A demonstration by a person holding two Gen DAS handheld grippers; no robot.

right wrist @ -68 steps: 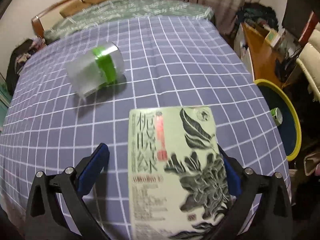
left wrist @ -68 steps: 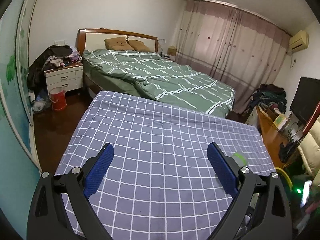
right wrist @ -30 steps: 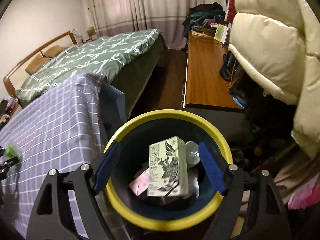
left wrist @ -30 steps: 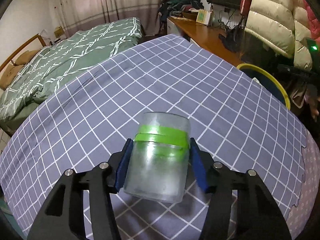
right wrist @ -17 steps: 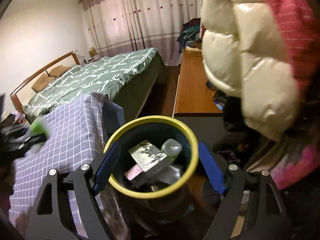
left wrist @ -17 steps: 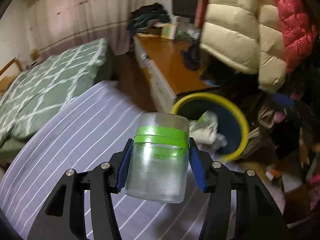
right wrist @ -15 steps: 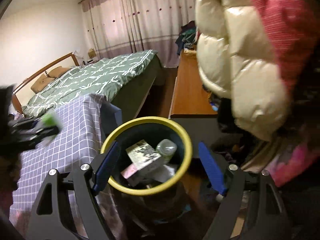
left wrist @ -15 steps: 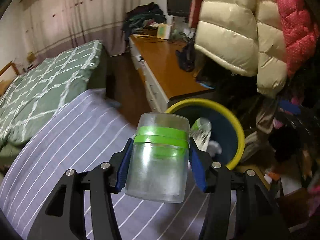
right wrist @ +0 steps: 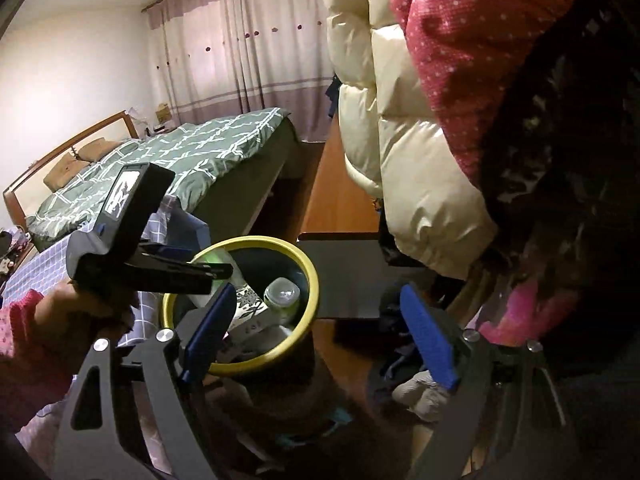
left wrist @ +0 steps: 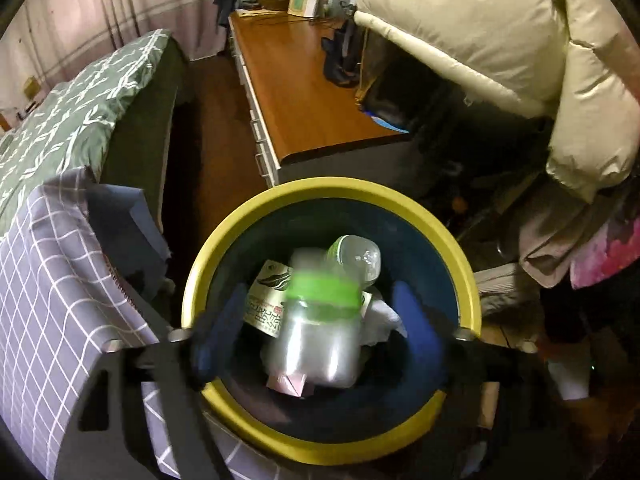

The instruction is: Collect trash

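Left wrist view: checked cloth point(left wrist: 44, 280) at the left edge; left gripper point(left wrist: 320, 332) above the yellow-rimmed bin point(left wrist: 460, 256), jaws apart, blurred. The green-banded jar point(left wrist: 320, 320) sits between them, contact unclear. Beneath it, a carton point(left wrist: 266, 304) and bottle point(left wrist: 356, 256), partly hidden. Right wrist view: bed point(right wrist: 168, 160), curtains point(right wrist: 240, 40), right gripper point(right wrist: 320, 344) with jaws wide and empty, puffy jacket point(right wrist: 420, 140) filling the right.

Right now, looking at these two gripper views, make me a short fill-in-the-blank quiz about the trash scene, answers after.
1. The bin has a ____ rim.
2. The frosted cup above the bin wears a ____ band.
3. The left gripper has its fingers apart, so the cup is ____.
4. The right gripper holds ____.

Answers: yellow; green; released; nothing
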